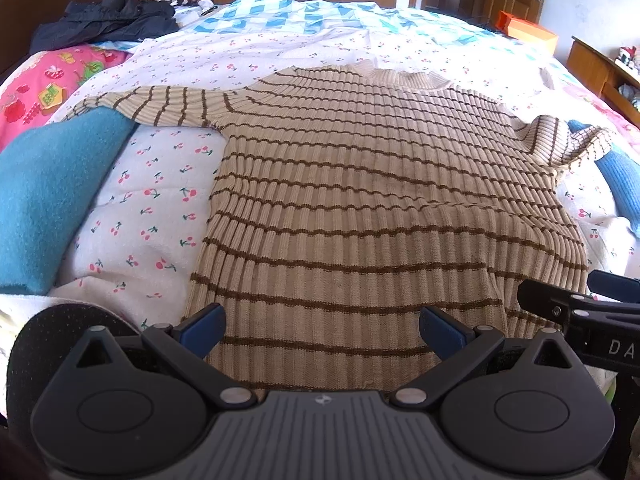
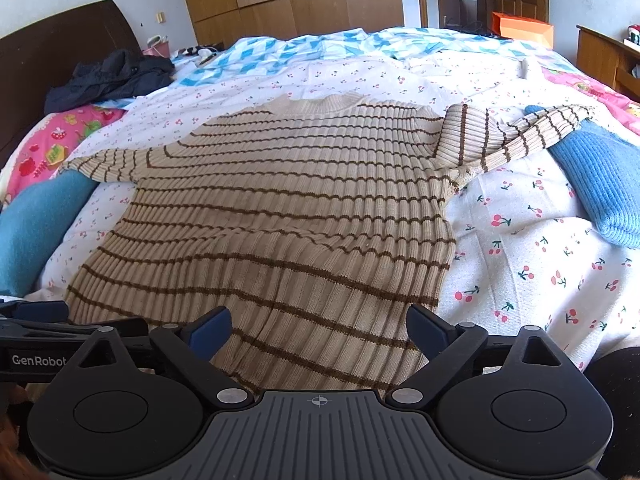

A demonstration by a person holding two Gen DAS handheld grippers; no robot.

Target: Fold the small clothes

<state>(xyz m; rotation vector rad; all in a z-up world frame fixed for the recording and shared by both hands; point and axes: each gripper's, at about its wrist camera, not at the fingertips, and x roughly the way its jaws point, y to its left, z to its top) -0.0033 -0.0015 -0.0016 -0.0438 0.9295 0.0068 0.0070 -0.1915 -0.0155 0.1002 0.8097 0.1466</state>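
Observation:
A beige ribbed sweater with brown stripes [image 1: 352, 200] [image 2: 288, 216] lies spread flat on the bed, collar at the far end, hem toward me. Its left sleeve [image 1: 148, 106] stretches out straight. The right sleeve [image 2: 500, 136] is bunched and folded near the shoulder, its cuff resting on a blue knit. My left gripper [image 1: 322, 330] is open over the hem, nothing between its fingers. My right gripper [image 2: 318, 332] is also open above the hem's right part. The right gripper shows at the right edge of the left wrist view [image 1: 576, 312].
The bed carries a white cherry-print quilt [image 2: 540, 264]. A teal garment [image 1: 48, 196] lies at the left, a blue knit [image 2: 596, 176] at the right. A dark jacket [image 1: 108, 16] sits by the headboard. A wooden cabinet [image 1: 600, 68] stands at the right.

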